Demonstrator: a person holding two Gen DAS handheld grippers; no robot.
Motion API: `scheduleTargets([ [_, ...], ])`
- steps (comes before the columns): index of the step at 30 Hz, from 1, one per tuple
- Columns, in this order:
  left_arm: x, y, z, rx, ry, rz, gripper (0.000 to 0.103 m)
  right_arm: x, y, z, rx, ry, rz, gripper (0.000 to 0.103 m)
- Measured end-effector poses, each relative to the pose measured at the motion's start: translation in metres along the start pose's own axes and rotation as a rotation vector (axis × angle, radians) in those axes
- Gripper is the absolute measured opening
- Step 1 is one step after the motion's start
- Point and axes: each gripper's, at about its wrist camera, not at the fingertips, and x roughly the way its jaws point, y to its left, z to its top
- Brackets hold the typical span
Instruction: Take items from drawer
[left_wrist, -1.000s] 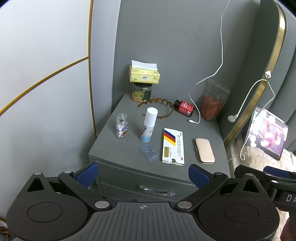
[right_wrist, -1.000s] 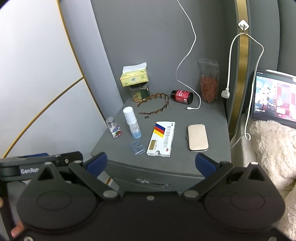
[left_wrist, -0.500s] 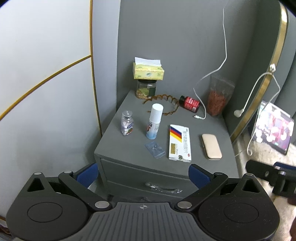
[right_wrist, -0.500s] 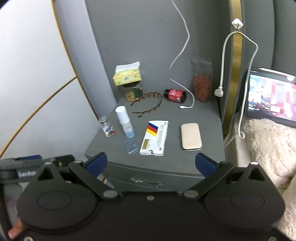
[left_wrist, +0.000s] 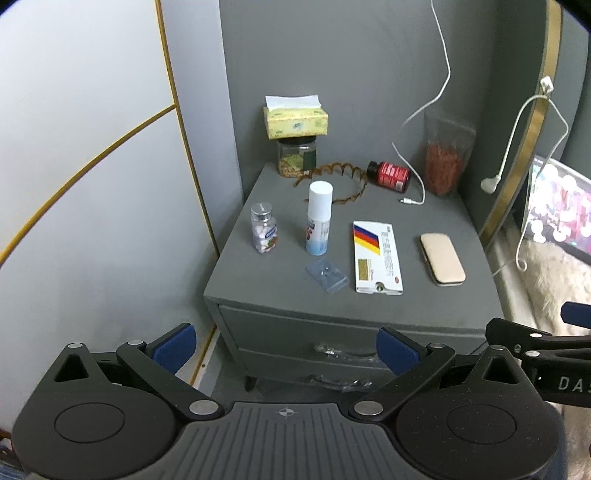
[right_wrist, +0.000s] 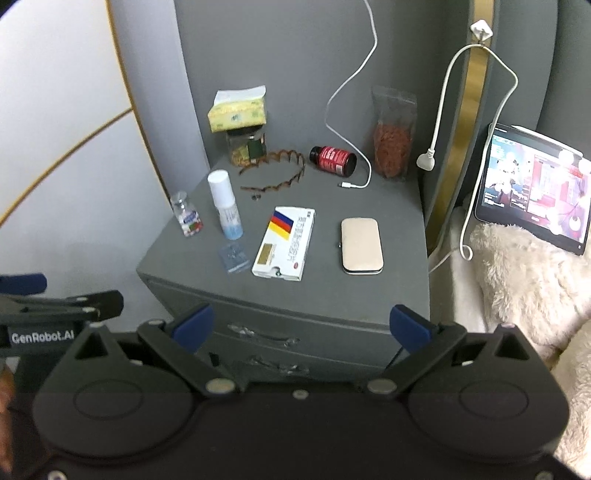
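A grey nightstand (left_wrist: 258, 284) (right_wrist: 369, 295) stands against a grey wall, with two shut drawers in its front. The upper drawer's clear handle (left_wrist: 340, 352) (right_wrist: 264, 334) and the lower handle (left_wrist: 338, 382) (right_wrist: 275, 363) show just beyond my fingers. My left gripper (left_wrist: 286, 345) hangs open in front of the drawers, nothing between its blue pads. My right gripper (right_wrist: 301, 326) is open too, level with the upper drawer, holding nothing. On top lie a white medicine box (left_wrist: 376, 256) (right_wrist: 284, 243), a white spray bottle (left_wrist: 319, 219) (right_wrist: 225, 208), a small pill bottle (left_wrist: 264, 229) and a beige case (left_wrist: 441, 258) (right_wrist: 362, 245).
Further back are a tissue box (left_wrist: 295, 120) on a jar, a brown coiled headband (left_wrist: 340, 181), a red bottle (left_wrist: 389, 175), a pouch of red contents (left_wrist: 445, 162) and white cables (right_wrist: 354, 85). A lit tablet (right_wrist: 535, 188) and fluffy bedding (right_wrist: 524, 280) lie right. White wall panels fill the left.
Both grippers have drawn back and lower from the nightstand, so both drawer fronts and the second handle now show. Both stay open. Nothing on the top has moved.
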Motion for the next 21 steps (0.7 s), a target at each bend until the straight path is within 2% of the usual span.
scheduleTargets([
  [21, 0.0034, -0.0060, 0.0013, 0.029, 0.002, 0.025, 0.103, 0.0031, 0.0051, -0.0008, -0.029, 0.014, 0.005, 0.103],
])
